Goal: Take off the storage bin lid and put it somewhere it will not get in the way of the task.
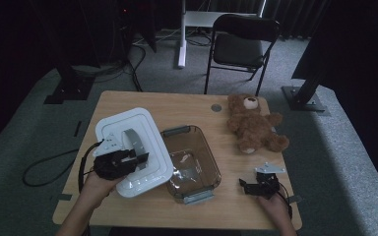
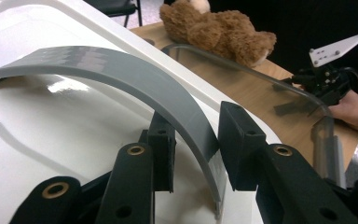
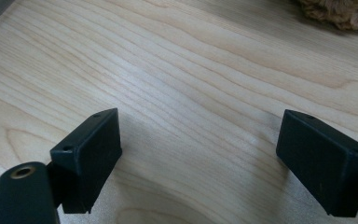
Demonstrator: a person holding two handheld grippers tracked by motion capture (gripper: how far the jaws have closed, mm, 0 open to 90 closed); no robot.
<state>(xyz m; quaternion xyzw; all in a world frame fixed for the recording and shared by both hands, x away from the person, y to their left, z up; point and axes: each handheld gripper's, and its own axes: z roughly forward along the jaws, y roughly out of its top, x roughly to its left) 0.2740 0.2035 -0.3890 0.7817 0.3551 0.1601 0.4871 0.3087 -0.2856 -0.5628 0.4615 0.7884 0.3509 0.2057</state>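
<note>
Your left hand-held gripper (image 1: 140, 158) is clamped on the grey arched handle (image 2: 135, 79) of the white lid (image 1: 138, 142), its two black pads pressing either side of the strap near where it meets the lid's top. In the high view you hold that lid at the left of the tabletop (image 1: 187, 105), tilted, with its right edge lying over the left rim of the clear container (image 1: 192, 162); the rest of the container stays uncovered, and grey latches show at its far and near ends. The left gripper view looks across the glossy lid surface, with the container's curved transparent rim (image 2: 261, 74) just beyond the lid's edge. Your right hand-held gripper (image 1: 246, 186) sits at the near right of the tabletop, well apart from the container, its jaws spread wide with nothing between them; the right gripper view shows bare pale wood grain between the two black pads (image 3: 91, 149). The same gripper, with its grey three-cornered plate (image 2: 338, 46) on top and your hand behind it, shows far off in the left gripper view. A brown teddy bear (image 1: 253, 123) lies on the far right of the tabletop, beyond your right gripper and beside the container without touching it. A dark folding chair (image 1: 241, 44) stands on the grey floor behind the tabletop.
</note>
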